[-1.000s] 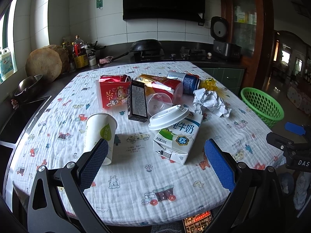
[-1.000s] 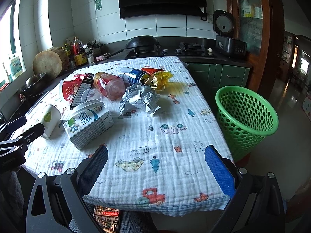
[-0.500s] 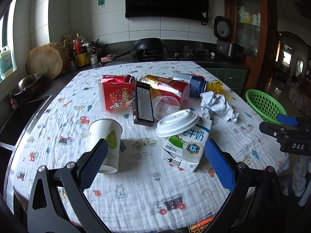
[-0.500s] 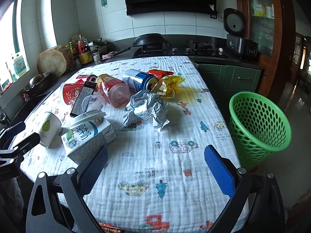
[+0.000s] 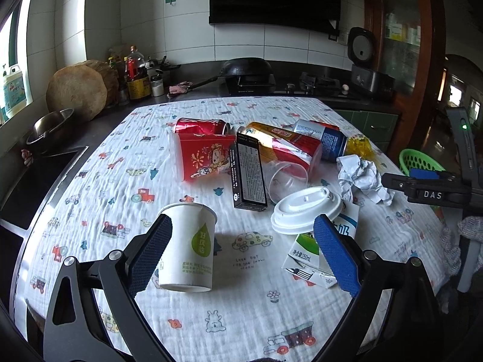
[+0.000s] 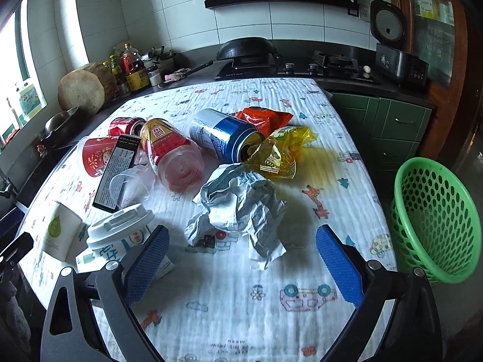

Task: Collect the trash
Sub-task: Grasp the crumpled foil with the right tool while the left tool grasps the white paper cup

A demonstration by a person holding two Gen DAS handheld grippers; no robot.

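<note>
Left gripper [image 5: 241,250] spread wide and empty over white paper cup [image 5: 188,249], right gripper [image 6: 243,267] also released, near crumpled white paper [image 6: 238,208], green plastic basket [image 6: 434,220] beside table.

A: What lies under the left fingers [image 5: 151,253]?
B: A cloth [image 5: 241,310] with cartoon prints, running from beneath them to the far counter.
A: And far ahead?
B: A wok [image 5: 246,67] on the stove [image 5: 320,83], straight beyond them. Ahead and left, a wood block [image 5: 77,92] leans at the wall, with bottles [image 5: 135,72] just right of it and a steel bowl [image 5: 52,125] nearer. A dark sink [image 5: 39,181] sits off to their left.
A: To the right?
B: A rice cooker [image 5: 372,80], lid up, with an egg [image 5: 346,88] beside it. Past the right fingers [image 6: 145,265], green cabinets [image 6: 392,126] stand ahead and right.
</note>
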